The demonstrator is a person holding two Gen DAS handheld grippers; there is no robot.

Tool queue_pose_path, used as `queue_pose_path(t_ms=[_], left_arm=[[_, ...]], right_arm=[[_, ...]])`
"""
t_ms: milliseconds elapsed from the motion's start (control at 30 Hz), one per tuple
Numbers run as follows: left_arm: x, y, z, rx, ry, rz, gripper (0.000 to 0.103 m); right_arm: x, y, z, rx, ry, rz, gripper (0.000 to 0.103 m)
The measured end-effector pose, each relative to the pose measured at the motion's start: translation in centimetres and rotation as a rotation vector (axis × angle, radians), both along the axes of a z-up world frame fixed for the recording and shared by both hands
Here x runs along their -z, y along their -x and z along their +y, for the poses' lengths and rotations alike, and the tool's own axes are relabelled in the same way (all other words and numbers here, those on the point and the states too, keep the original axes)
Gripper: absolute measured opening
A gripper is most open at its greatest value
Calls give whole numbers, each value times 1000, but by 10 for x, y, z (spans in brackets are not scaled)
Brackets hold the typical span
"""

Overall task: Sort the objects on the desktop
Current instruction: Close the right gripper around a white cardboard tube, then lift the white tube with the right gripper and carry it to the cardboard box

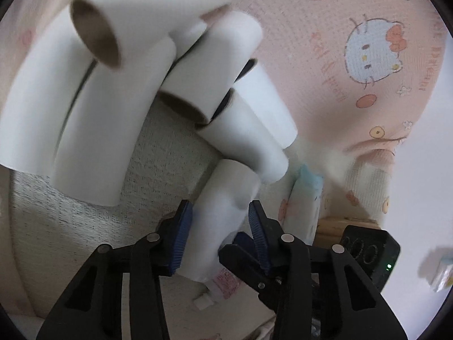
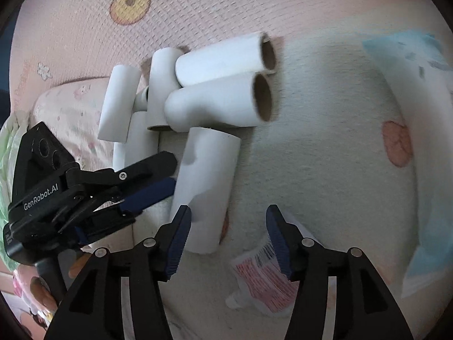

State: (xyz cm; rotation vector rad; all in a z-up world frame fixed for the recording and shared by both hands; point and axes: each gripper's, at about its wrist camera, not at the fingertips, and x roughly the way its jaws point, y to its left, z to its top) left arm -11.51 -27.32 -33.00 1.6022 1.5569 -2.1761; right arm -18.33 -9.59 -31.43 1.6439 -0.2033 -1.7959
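Cream fabric bin (image 2: 325, 147), white paper rolls (image 2: 215, 104) piled inside, left tongs (image 1: 220, 212) gripping one roll (image 1: 218, 215)

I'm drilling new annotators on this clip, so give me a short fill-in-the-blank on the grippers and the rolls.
1. The left gripper has its fingers on either side of a white ____.
2. The right gripper holds ____.
3. The pad on each gripper finger is coloured ____.
4. The pink-printed tube lies beside the right gripper's ____ finger.

Missing words: roll; nothing; blue; right
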Motion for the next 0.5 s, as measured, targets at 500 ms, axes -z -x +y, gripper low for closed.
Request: queue_pose_path(t_ms=[500], left_arm=[[-44, -9, 50, 202, 152, 129, 45]], right_arm=[[-13, -20, 10, 34, 15, 39, 45]])
